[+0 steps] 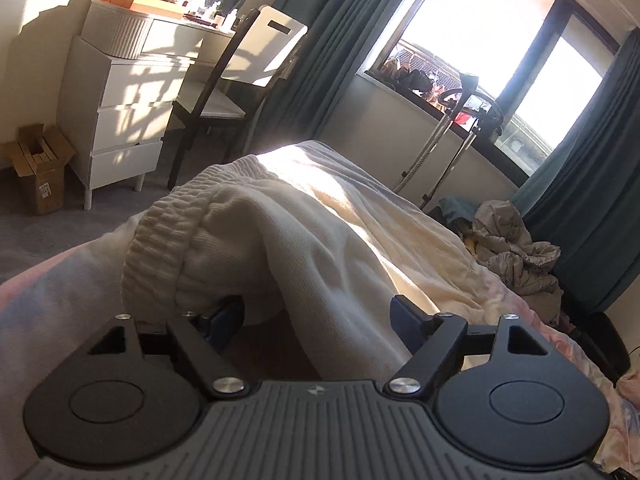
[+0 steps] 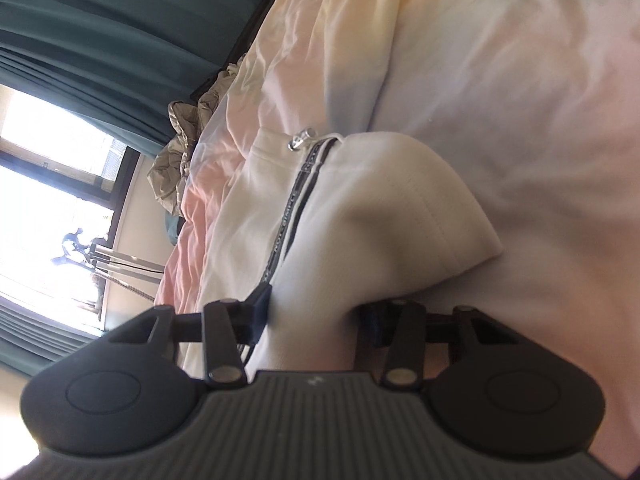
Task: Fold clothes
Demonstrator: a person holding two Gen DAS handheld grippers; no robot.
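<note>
Cream sweatpants (image 1: 320,220) lie on the bed (image 2: 520,80). The left tongs (image 1: 316,312) grip the ribbed waistband (image 1: 160,248); the right tongs (image 2: 316,312) seem to pinch the striped side, though fabric hides the fingertips. Uneven lifting could slip the bunched cloth and skew the fold.

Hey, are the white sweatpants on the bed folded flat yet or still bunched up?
Still bunched. The white sweatpants drape in loose humps over the bed, ribbed waistband curled up, cloth between the left gripper fingers.
</note>
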